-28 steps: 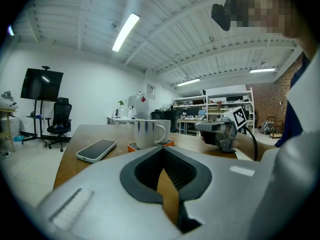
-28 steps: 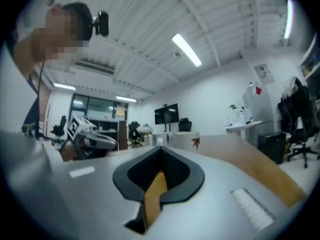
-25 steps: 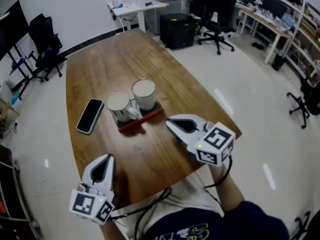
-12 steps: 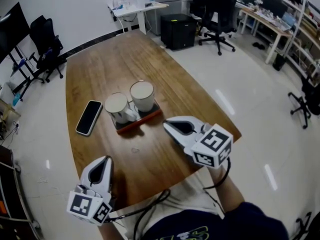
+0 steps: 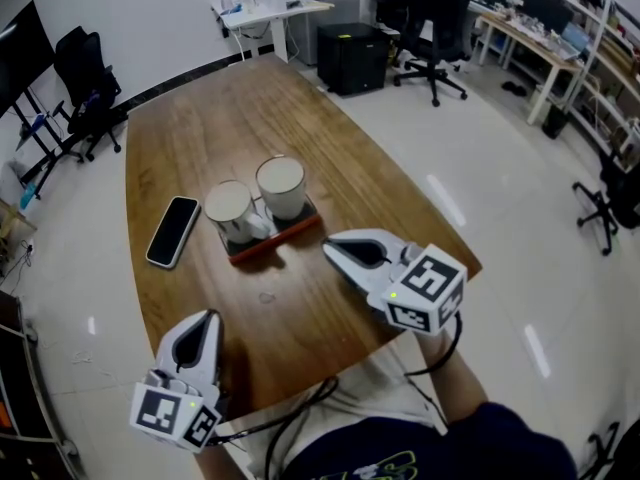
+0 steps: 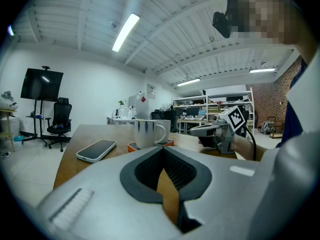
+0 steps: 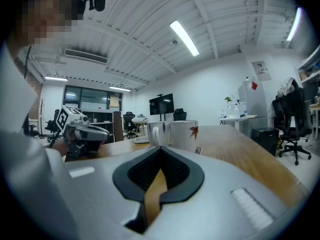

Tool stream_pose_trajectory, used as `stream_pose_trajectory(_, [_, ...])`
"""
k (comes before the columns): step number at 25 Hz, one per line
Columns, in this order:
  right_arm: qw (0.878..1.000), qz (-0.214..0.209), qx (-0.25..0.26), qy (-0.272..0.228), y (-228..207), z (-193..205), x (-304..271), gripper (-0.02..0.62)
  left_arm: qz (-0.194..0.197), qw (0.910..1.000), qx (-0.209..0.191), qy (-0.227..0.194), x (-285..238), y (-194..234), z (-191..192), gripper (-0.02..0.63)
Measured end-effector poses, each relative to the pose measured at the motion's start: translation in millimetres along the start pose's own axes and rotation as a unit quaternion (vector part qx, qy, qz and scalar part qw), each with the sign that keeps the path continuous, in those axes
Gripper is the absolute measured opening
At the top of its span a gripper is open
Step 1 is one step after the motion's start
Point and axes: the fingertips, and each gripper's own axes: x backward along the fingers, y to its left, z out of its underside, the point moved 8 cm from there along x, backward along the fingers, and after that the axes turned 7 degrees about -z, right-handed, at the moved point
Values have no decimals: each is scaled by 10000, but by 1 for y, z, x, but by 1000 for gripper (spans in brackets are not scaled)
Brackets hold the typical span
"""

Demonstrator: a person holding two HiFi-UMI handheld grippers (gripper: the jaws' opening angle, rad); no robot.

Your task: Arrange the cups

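Observation:
Two white cups stand side by side on a small orange tray [image 5: 300,230] in the middle of the wooden table: the left cup [image 5: 228,206] and the right cup [image 5: 281,184]. My right gripper [image 5: 331,249] hovers just in front of the tray, shut and empty. Near the table's front edge my left gripper [image 5: 209,319] is also shut, with nothing in it. The left gripper view has a blue-marked cup [image 6: 147,133] ahead of the shut left gripper [image 6: 162,149]. In the right gripper view, both cups [image 7: 183,134] stand beyond the shut right gripper [image 7: 161,152].
A phone [image 5: 172,231] lies flat on the table [image 5: 220,118] to the left of the tray. Office chairs [image 5: 432,38], a black cabinet [image 5: 352,58] and desks stand on the floor beyond the far end.

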Motion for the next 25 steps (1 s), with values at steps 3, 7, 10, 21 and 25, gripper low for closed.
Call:
stream_pose_trajectory(3, [10000, -59, 16, -13, 1, -1, 0, 0, -3, 10000, 6, -7, 0, 0, -1, 3])
stream_pose_trajectory(7, [10000, -52, -3, 7, 1, -2, 0, 0, -3, 10000, 12, 7, 1, 0, -2, 3])
stream_pose_trajectory(10, [10000, -47, 17, 8, 1, -1, 0, 0, -5, 10000, 13, 5, 0, 0, -1, 3])
stream_pose_trajectory(21, [10000, -64, 16, 33, 1, 1, 0, 0, -4, 10000, 12, -5, 0, 0, 0, 3])
stream_pose_trajectory(25, [10000, -50, 4, 13, 1, 0, -1, 0, -1, 10000, 6, -2, 0, 0, 1, 3])
